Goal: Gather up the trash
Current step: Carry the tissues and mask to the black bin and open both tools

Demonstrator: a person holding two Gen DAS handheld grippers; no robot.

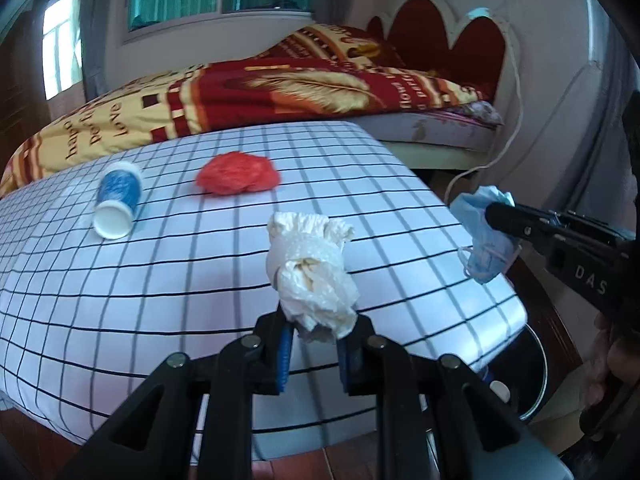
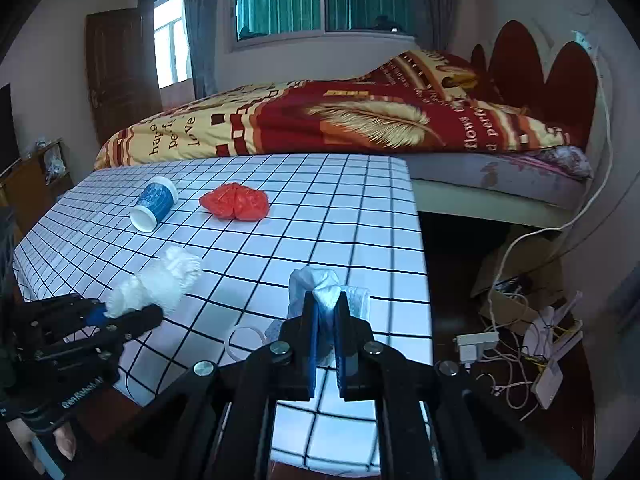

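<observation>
My left gripper [image 1: 314, 330] is shut on a crumpled white plastic bag [image 1: 312, 268] and holds it above the checked tablecloth [image 1: 160, 280]; it also shows in the right wrist view [image 2: 156, 284]. My right gripper [image 2: 326, 304] is shut on a light blue face mask [image 2: 316, 284], which also shows in the left wrist view [image 1: 484, 236] at the table's right edge. A blue paper cup [image 1: 116, 204] lies on its side at the far left. A crumpled red plastic bag [image 1: 238, 172] lies beside it.
A bed with a red and yellow blanket [image 2: 320, 120] stands behind the table. A dark round bin [image 1: 520, 368] sits below the table's right edge. Cables, a power strip [image 2: 478, 344] and cardboard lie on the floor at the right.
</observation>
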